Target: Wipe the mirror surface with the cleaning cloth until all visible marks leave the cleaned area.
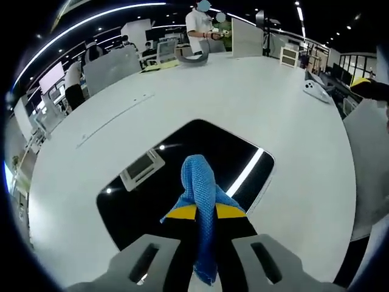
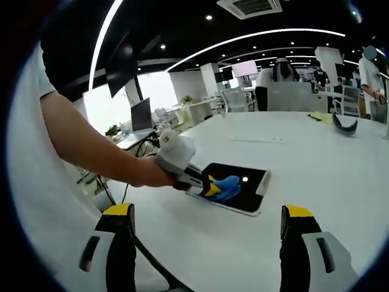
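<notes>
In the left gripper view, the left gripper (image 1: pixel 205 213) has its yellow-tipped jaws pinched on the blue cleaning cloth (image 1: pixel 199 182), which bunches up over the dark mirror (image 1: pixel 152 201) lying flat on the white table (image 1: pixel 243 103).

In the right gripper view, the right gripper (image 2: pixel 206 243) hangs wide open and empty, well short of the mirror (image 2: pixel 246 188), where the cloth (image 2: pixel 225 185) rests on the glass.

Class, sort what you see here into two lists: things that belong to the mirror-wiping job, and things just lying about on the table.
Job:
mirror
blue cloth
left gripper, shut on the cloth
right gripper, open, held away from the mirror

Lying about:
white controller
grey curved object
yellow papers
</notes>
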A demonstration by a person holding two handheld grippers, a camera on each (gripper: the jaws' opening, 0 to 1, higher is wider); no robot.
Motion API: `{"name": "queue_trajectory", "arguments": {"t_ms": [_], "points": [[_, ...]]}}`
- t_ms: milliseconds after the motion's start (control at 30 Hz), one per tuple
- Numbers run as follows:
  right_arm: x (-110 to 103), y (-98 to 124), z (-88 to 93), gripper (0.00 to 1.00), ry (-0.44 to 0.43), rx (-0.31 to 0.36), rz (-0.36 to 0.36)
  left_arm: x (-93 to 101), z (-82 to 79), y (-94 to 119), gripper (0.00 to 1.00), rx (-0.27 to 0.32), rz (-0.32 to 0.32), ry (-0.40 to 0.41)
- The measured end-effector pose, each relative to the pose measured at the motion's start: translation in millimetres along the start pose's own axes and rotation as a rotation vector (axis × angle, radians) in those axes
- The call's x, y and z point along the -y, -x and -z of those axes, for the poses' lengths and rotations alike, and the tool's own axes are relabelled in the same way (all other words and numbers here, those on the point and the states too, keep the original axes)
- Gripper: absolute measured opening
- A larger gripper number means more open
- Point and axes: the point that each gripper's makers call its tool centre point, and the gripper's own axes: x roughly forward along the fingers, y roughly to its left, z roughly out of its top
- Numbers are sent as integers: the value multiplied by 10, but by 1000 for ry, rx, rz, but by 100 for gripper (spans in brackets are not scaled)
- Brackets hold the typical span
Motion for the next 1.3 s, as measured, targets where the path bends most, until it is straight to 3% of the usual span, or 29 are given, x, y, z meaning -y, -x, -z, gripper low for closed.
{"name": "queue_trajectory", "arguments": {"t_ms": [1300], "points": [[70,-98,-64,99,-2,4,-2,-302,-67,-77,7,12,-13,1]]}}
